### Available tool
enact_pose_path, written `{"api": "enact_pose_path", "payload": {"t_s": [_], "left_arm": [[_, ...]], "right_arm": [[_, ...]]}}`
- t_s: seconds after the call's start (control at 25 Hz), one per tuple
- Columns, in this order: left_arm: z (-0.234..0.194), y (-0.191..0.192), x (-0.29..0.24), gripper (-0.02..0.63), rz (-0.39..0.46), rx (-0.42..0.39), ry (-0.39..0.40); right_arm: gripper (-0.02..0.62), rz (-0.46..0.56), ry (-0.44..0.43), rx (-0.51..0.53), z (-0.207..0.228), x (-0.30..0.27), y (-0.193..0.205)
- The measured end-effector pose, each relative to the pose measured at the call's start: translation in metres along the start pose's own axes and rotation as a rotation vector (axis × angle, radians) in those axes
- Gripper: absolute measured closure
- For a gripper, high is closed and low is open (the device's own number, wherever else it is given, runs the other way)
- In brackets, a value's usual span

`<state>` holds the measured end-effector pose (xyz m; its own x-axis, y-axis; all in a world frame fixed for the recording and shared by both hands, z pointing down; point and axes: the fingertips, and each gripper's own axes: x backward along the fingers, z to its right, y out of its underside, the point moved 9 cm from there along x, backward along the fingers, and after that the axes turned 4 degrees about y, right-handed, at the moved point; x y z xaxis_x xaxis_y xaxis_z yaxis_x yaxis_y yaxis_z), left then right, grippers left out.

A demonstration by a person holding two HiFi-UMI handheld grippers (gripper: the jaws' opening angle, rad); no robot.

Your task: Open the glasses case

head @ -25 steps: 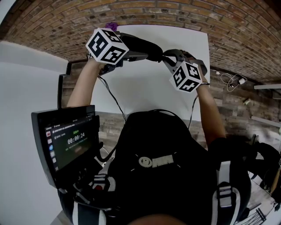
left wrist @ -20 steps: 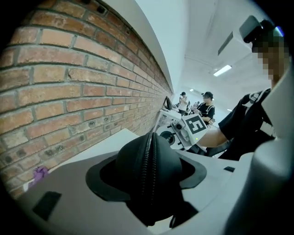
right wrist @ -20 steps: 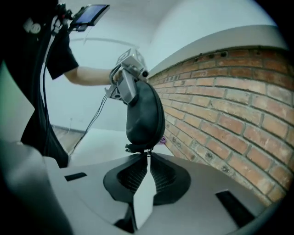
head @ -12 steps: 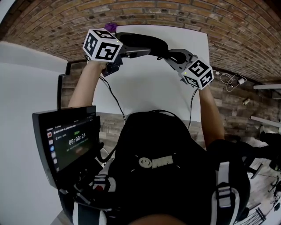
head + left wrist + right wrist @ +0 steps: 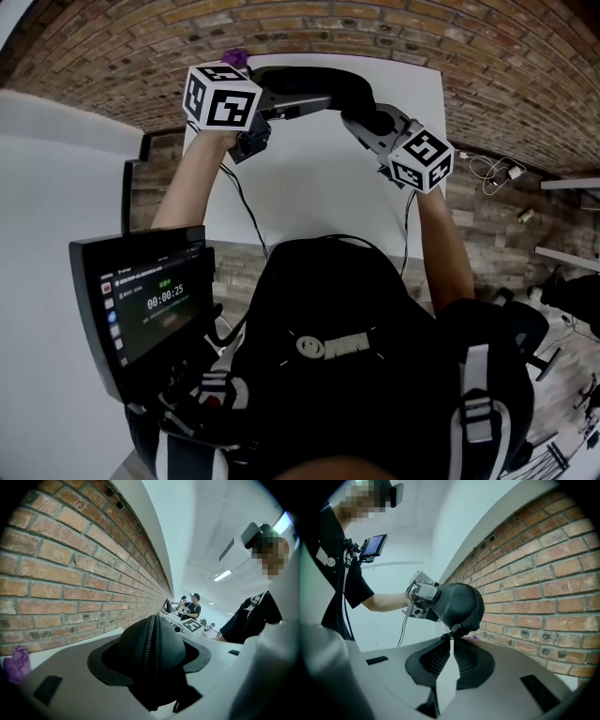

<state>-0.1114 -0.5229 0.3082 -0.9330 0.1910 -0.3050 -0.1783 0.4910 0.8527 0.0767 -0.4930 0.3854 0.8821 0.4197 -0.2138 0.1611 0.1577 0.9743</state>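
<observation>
Left gripper [image 5: 298,101] fingers clamp the glasses case [image 5: 150,644]; right gripper [image 5: 451,640] fingers pinch its zipper pull [image 5: 458,629]. An angled tug could slip that thin grip.

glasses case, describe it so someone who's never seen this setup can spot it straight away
Find the white table against the brick wall; two grippers meet over its far end. The glasses case is the rounded black shell clamped in the left gripper, while the right gripper pinches its zip pull. It is the only black zipped thing there, unlike the small purple object.
</observation>
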Motion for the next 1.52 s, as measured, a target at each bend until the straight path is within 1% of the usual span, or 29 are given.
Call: {"api": "enact_pose_path", "payload": {"t_s": [0.08, 0.16, 0.24, 0.28, 0.32, 0.4, 0.44, 0.52, 0.56, 0.68, 0.72, 0.76, 0.84, 0.92, 0.96, 1.0, 1.08, 1.16, 1.24, 1.32, 1.4, 1.52], "left_arm": [[0.001, -0.002, 0.002, 0.314, -0.006, -0.028, -0.015], [0.002, -0.003, 0.007, 0.314, -0.016, -0.076, -0.066], [0.004, -0.005, 0.013, 0.314, -0.008, -0.124, -0.131], [0.006, -0.006, 0.015, 0.314, 0.0, -0.151, -0.162], [0.007, -0.006, 0.015, 0.314, 0.006, -0.18, -0.191], [0.008, -0.004, 0.012, 0.314, 0.007, -0.238, -0.259], [0.008, -0.002, 0.008, 0.313, 0.003, -0.267, -0.304], [0.007, -0.001, -0.003, 0.313, -0.012, -0.318, -0.383], [0.008, -0.002, -0.01, 0.313, -0.016, -0.334, -0.401], [0.015, -0.002, -0.026, 0.313, 0.015, -0.34, -0.39], [0.018, -0.001, -0.031, 0.313, 0.022, -0.342, -0.384], [0.02, 0.001, -0.036, 0.313, 0.017, -0.352, -0.383], [0.022, 0.006, -0.044, 0.313, -0.007, -0.398, -0.397], [0.023, 0.009, -0.051, 0.313, -0.03, -0.456, -0.403], [0.024, 0.011, -0.054, 0.313, -0.043, -0.474, -0.392], [0.026, 0.014, -0.058, 0.313, -0.056, -0.473, -0.372], [0.028, 0.018, -0.063, 0.308, -0.068, -0.432, -0.316], [0.028, 0.02, -0.065, 0.293, -0.075, -0.402, -0.261], [0.028, 0.02, -0.063, 0.284, -0.086, -0.404, -0.204], [0.028, 0.021, -0.058, 0.265, -0.096, -0.42, -0.142], [0.028, 0.021, -0.048, 0.244, -0.078, -0.411, -0.095], [0.027, 0.017, -0.036, 0.232, -0.037, -0.393, -0.035]], "right_arm": [[0.568, 0.007, 0.016, -0.008, 0.003, 0.003, 0.004], [0.568, -0.005, 0.047, -0.033, 0.012, 0.013, 0.015], [0.55, -0.022, 0.08, -0.093, 0.025, 0.031, 0.028], [0.518, -0.02, 0.092, -0.137, 0.031, 0.04, 0.033], [0.501, -0.004, 0.102, -0.187, 0.034, 0.047, 0.036], [0.471, 0.088, 0.113, -0.326, 0.034, 0.054, 0.033], [0.46, 0.157, 0.103, -0.423, 0.032, 0.053, 0.029], [0.408, 0.291, 0.053, -0.627, 0.027, 0.044, 0.016], [0.364, 0.345, 0.025, -0.711, 0.026, 0.037, 0.009], [0.227, 0.455, -0.03, -0.957, 0.032, 0.022, 0.001], [0.194, 0.478, -0.036, -1.047, 0.035, 0.018, 0.003], [0.189, 0.494, -0.035, -1.12, 0.037, 0.015, 0.004], [0.187, 0.501, -0.004, -1.211, 0.041, 0.011, 0.006], [0.189, 0.488, 0.051, -1.263, 0.044, 0.008, 0.007], [0.189, 0.484, 0.079, -1.286, 0.045, 0.007, 0.007], [0.189, 0.484, 0.105, -1.309, 0.045, 0.008, 0.009], [0.189, 0.499, 0.141, -1.349, 0.047, 0.011, 0.015], [0.192, 0.51, 0.151, -1.37, 0.048, 0.014, 0.022], [0.203, 0.519, 0.139, -1.357, 0.049, 0.017, 0.024], [0.214, 0.53, 0.104, -1.314, 0.05, 0.021, 0.023], [0.231, 0.538, 0.047, -1.271, 0.05, 0.022, 0.021], [0.252, 0.545, -0.023, -1.235, 0.05, 0.023, 0.016]]}}
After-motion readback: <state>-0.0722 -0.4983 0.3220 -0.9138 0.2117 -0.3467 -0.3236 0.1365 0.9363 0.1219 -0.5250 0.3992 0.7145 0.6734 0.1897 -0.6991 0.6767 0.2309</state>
